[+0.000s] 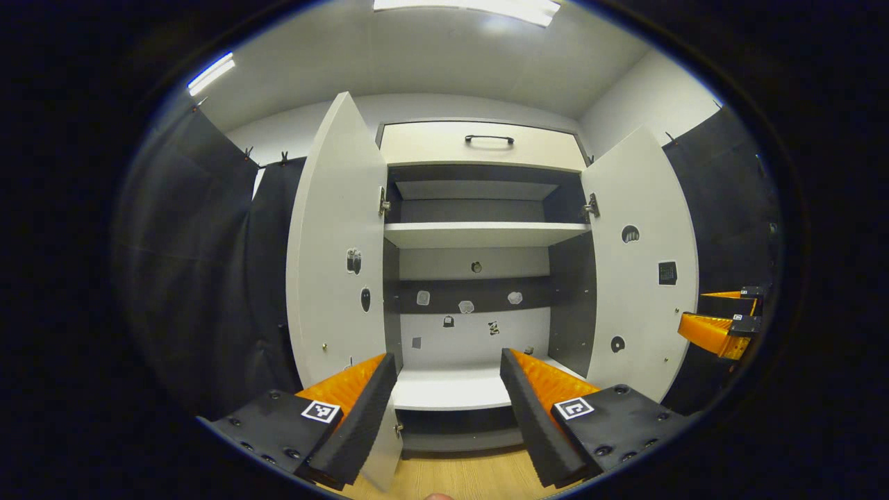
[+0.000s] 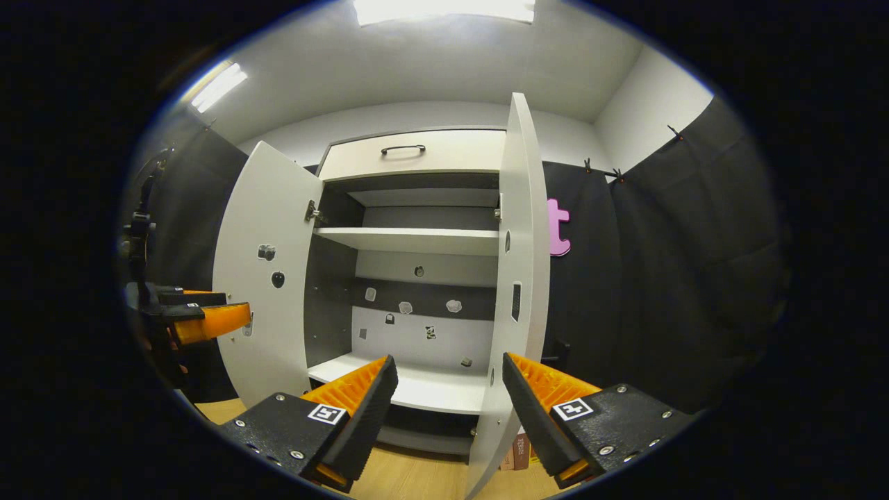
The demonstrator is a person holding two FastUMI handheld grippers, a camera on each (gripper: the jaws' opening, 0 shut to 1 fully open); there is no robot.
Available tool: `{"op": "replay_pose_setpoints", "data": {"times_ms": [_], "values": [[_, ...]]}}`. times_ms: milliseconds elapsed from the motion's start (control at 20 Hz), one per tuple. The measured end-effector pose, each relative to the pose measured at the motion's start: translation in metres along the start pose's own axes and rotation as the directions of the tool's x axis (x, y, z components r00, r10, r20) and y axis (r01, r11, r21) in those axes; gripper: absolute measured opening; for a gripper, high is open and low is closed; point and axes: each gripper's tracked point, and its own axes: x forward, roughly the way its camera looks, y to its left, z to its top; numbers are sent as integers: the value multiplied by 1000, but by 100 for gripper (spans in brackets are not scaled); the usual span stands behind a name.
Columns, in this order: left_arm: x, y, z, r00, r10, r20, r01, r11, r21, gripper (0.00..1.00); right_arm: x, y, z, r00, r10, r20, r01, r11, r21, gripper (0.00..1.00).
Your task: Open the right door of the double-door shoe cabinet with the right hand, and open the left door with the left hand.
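Left gripper (image 1: 448, 403) and right gripper (image 2: 450, 410), both spread wide and holding nothing, face the shoe cabinet (image 1: 479, 229). Left door (image 1: 338, 243) and right door (image 2: 522, 278) stand swung open, baring white shelves (image 2: 410, 241). Small stickers (image 1: 467, 306) on the back panel are too small to identify. Cabinet's base is partly hidden behind the fingers.

- Shoe cabinet (image 1: 479, 278): left door (image 1: 337, 243) and right door (image 1: 642, 271) both swung outward, flanking the open interior.
- Drawer (image 1: 483, 146): above the interior, at the cabinet top.
- Upper shelf (image 1: 479, 234): inside, above the lower shelf (image 1: 451, 389).
- Left gripper (image 1: 448, 396): in front of the interior, between the doors.
- Right gripper (image 2: 450, 406): in front of the right door's edge.
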Motion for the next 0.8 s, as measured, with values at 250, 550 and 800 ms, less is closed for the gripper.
{"op": "replay_pose_setpoints", "data": {"times_ms": [250, 550, 800], "values": [[3, 13, 15, 999, 34, 36, -34, 999, -6, 94, 1, -4, 4, 1000, -8, 6, 8, 1000, 3, 93], [6, 25, 24, 997, 55, 55, -54, 999, -5, 96, 3, -8, 7, 1000, -16, 12, 15, 1000, 4, 93], [8, 29, 28, 995, 65, 71, -65, 998, 5, 96, 4, -7, 10, 1000, -13, 12, 13, 1000, 2, 93]]}}
